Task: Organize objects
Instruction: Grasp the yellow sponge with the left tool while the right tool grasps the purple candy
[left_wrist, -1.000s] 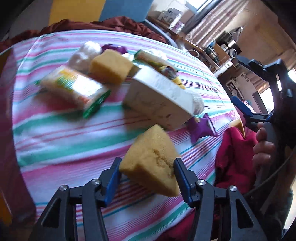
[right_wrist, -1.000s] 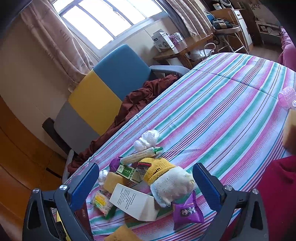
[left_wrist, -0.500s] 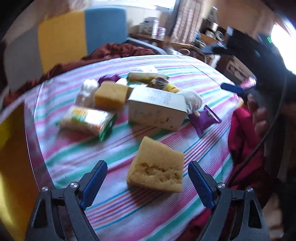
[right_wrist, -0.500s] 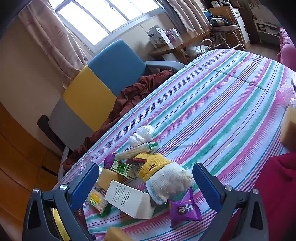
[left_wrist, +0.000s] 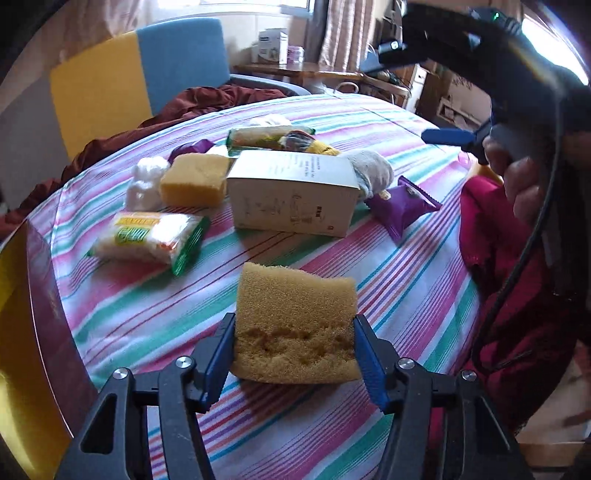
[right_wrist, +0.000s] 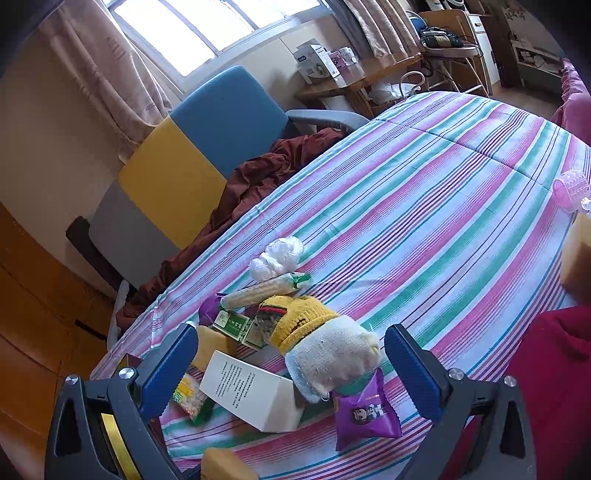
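Two sponges, one box, two purple packets.

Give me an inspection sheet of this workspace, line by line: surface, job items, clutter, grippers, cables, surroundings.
Surface: striped bedspread, smooth.
Job's things: sponge between the left gripper's pads; second sponge, white box, purple snack packet, knit glove, noodle packet grouped together.
Clutter: pink roller at the far edge.
Grippers: left gripper has just been closing, now pressing the sponge; right gripper open, empty.
Cables: black cable beside the person's hand.
Surroundings: colour-block chair, window, wooden desk.
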